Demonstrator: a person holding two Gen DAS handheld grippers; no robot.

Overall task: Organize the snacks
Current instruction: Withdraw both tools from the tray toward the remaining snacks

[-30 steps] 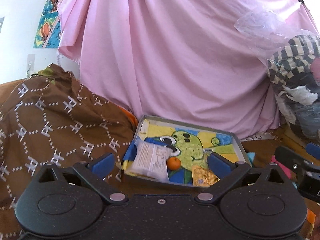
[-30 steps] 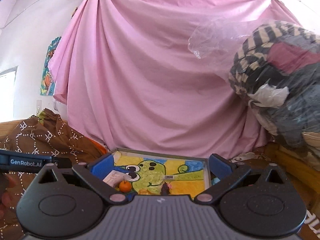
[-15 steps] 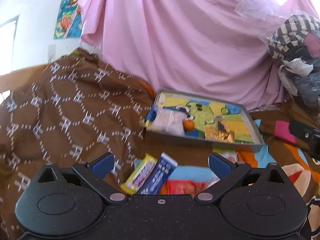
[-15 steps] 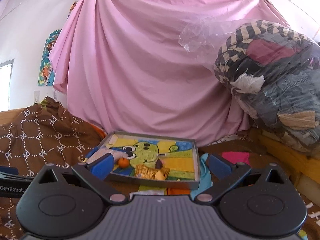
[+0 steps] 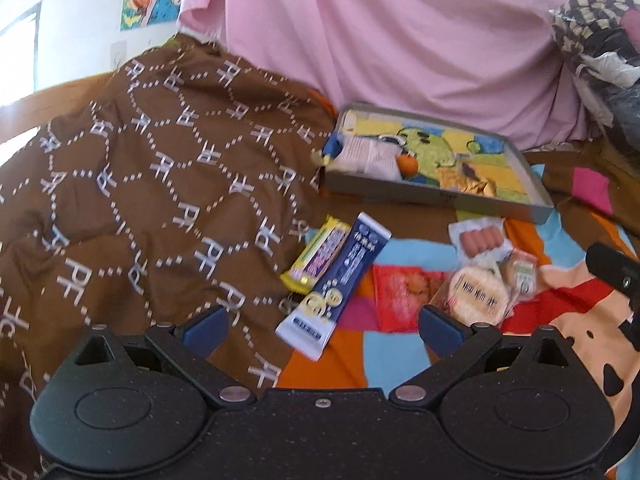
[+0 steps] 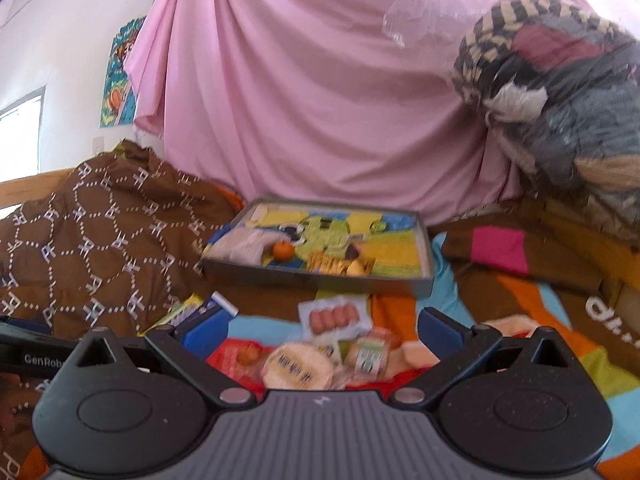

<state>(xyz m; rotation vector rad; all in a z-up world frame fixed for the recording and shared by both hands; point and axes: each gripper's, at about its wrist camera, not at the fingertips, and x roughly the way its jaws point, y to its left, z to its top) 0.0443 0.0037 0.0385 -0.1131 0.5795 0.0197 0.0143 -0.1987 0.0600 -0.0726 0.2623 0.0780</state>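
lying loose on patchwork bedspread, snack packets, pink curtain behind

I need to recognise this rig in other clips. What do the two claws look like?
Both have speckled black bodies with round hubs, silver pivot pins and blue pads. The left claw has a black centre plate; the right claw a ribbed grey one. White "GenRob" lettering marks the left claw's side.

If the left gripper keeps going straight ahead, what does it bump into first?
Probably the long dark-blue snack packet, lying on the bedding right between the open left gripper fingers' line. The yellow snack bar sits just beside it. Depth is hard to judge here.
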